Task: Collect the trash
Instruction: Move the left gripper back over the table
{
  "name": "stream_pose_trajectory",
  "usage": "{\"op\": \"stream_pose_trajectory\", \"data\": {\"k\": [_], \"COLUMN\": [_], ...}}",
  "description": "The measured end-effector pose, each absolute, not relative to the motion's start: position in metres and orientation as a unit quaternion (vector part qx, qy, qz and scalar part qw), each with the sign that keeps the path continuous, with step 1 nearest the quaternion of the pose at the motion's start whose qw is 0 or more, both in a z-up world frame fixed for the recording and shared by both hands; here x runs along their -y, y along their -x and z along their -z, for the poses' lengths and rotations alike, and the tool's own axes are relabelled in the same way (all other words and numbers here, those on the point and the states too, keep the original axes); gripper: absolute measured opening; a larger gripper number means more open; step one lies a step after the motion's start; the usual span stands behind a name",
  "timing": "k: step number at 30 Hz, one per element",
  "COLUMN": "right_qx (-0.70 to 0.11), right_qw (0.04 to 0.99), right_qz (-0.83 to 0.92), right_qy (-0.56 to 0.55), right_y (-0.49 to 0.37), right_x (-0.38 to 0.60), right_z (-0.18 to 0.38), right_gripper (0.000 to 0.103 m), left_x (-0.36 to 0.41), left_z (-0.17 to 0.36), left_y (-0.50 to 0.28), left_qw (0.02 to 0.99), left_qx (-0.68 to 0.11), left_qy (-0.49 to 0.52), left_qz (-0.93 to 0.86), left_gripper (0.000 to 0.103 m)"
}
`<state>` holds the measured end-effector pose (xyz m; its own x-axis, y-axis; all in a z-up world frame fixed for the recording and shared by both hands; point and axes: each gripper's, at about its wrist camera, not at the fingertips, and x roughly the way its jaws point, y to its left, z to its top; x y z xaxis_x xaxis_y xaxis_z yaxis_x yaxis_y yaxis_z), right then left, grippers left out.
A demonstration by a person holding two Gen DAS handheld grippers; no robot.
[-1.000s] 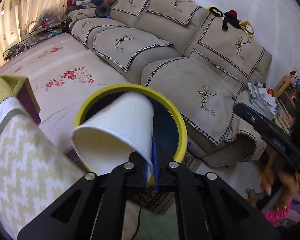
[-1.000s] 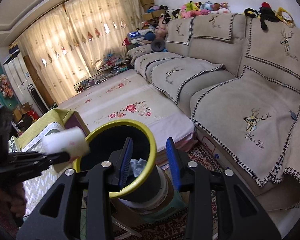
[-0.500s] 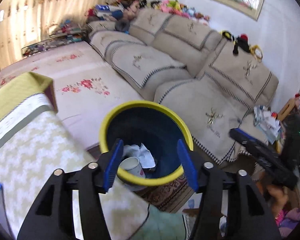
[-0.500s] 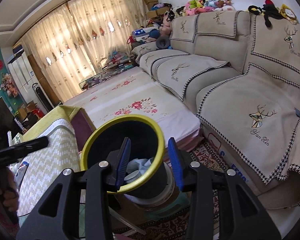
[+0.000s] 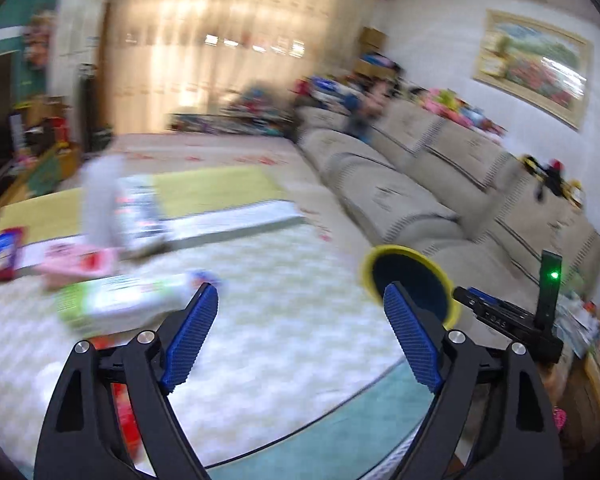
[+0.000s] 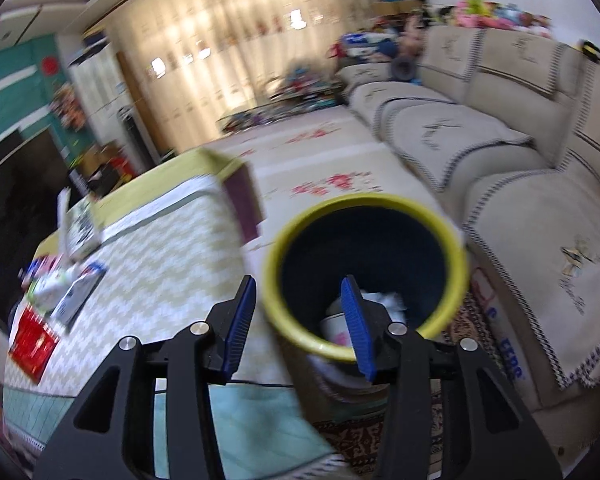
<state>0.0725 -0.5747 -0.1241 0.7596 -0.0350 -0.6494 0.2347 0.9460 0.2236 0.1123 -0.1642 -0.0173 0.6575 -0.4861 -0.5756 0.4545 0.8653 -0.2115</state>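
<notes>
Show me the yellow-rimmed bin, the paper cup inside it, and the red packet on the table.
yellow-rimmed bin (image 6: 288, 216): right wrist view, upper left rim.
paper cup (image 6: 336, 328): right wrist view, its white side inside the bin.
red packet (image 6: 32, 344): right wrist view, middle of its face.

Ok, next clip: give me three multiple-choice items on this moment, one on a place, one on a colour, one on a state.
1. Where is the paper cup?
A. in the bin
B. on the sofa
C. in the left gripper

2. What colour is the bin rim?
A. red
B. yellow
C. white

3. What is between the left gripper pads?
A. a cup
B. a red packet
C. nothing

Key:
1. A: the right wrist view shows the cup lying inside the bin, beside crumpled paper.
2. B: both views show a yellow ring round the dark inside.
3. C: the jaws are opening wide, with only the tablecloth seen past them.
</notes>
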Motion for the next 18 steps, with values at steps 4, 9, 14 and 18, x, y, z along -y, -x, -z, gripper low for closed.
{"op": "stream_pose_trajectory", "data": {"k": [4,9,14,18], "right_qx": [-0.355,-0.368,-0.371,-0.378], "right_qw": [0.927,0.925,0.922,0.916], "right_qz": [0.023,-0.033,-0.086,-0.123], "right_qy": [-0.12,-0.09,-0.069,-0.051], "right_y": [-0.097,-0.127,-0.149,-0.164], "right_x": [0.521,0.451,0.385,0.333], "right_z": [0.124,0.121,0.115,0.119], "right_gripper": [0.043,0.043,0.045,0.047], "left_x": [0.097,0.041,0.013,0.004], "left_z": [0.019,0.026,0.03,0.032], "left_y": [-0.101,-0.091,-0.087,-0.089], "left_qw": [0.927,0.936,0.939,0.939], "left_qx": [-0.317,-0.313,-0.308,-0.309], "left_qy": [0.046,0.071,0.085,0.088], "left_qz": [0.194,0.146,0.126,0.122], "left_gripper": [0.086,0.086,0.087,0.087]}}
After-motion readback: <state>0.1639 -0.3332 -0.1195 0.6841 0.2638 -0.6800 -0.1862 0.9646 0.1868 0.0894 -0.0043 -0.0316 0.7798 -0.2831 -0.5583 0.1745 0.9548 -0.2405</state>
